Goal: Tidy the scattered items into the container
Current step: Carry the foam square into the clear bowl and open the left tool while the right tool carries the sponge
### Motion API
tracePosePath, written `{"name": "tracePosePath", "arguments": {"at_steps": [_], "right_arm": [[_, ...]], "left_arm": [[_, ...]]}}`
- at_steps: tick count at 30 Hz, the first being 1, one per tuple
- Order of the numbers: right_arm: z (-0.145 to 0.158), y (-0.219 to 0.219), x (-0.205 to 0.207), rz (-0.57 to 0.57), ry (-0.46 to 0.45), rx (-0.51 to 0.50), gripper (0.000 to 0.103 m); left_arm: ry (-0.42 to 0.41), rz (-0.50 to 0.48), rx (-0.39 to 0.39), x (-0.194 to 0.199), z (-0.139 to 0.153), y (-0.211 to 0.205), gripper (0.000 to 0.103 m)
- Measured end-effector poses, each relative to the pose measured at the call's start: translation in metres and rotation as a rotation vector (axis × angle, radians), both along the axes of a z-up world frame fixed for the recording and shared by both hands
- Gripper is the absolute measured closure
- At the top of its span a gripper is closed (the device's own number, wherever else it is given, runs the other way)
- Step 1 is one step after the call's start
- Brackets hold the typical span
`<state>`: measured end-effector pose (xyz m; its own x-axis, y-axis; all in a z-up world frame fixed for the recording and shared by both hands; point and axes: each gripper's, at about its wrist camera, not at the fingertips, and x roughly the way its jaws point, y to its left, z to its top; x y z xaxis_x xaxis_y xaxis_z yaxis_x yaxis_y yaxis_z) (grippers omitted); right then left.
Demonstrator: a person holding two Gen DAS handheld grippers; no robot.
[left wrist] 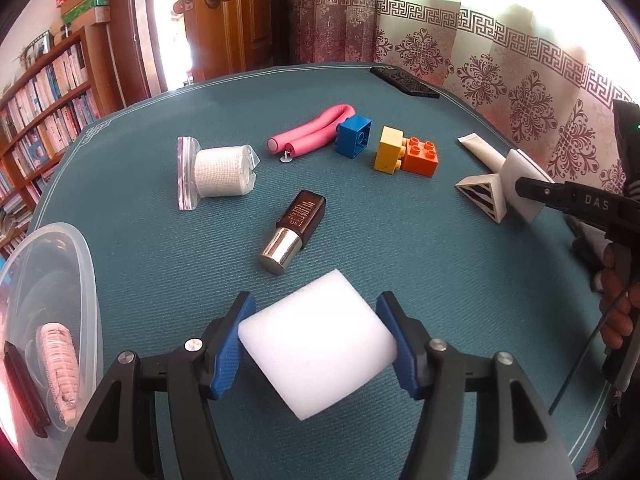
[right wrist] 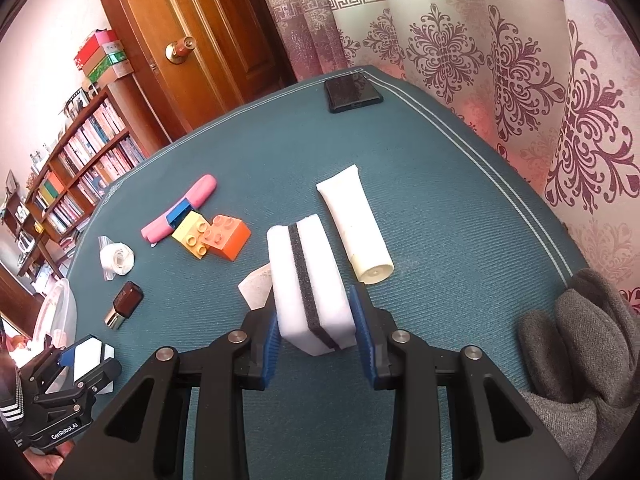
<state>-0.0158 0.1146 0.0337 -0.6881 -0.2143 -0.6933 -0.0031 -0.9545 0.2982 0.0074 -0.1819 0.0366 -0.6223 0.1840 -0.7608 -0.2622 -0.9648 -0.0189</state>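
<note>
Table (left wrist: 400, 240), covered in teal cloth, carries everything, with the clear plastic container (left wrist: 86, 280) at its left edge already holding a dark comb and a pale patterned roll. Scattered loose across the cloth are a pink foam curler (left wrist: 316, 128), a bagged bandage roll (left wrist: 222, 172), a white tube (right wrist: 354, 224), a triangular striped piece (left wrist: 484, 194), blue, yellow and orange toy bricks (left wrist: 420, 156), and a small brown bottle with a silver cap (left wrist: 294, 228).

The left gripper (left wrist: 316, 340) holds a white foam block (left wrist: 316, 344) between its blue pads, which press its two sides. The block sits skewed, one corner hanging low, so I judge it may twist out on the swing toward the container, or clip the rim.

The right gripper (right wrist: 316, 336) brackets a white sponge with a dark middle layer (right wrist: 310, 284); the left pad touches, while the right shows a slight gap, so whether it is truly clamped I cannot tell. Lifted on such a grip, the soft sponge could slip, or drag against the triangular piece and tube beside it.
</note>
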Motion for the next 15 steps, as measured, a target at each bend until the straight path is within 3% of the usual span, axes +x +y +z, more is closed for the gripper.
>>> {"name": "tracePosePath", "arguments": {"at_steps": [15], "right_arm": [[0.019,-0.053,0.015,0.110,0.033,-0.033,0.067]], "left_arm": [[0.044,0.075,0.060,0.008,0.017,-0.030,0.036]]}}
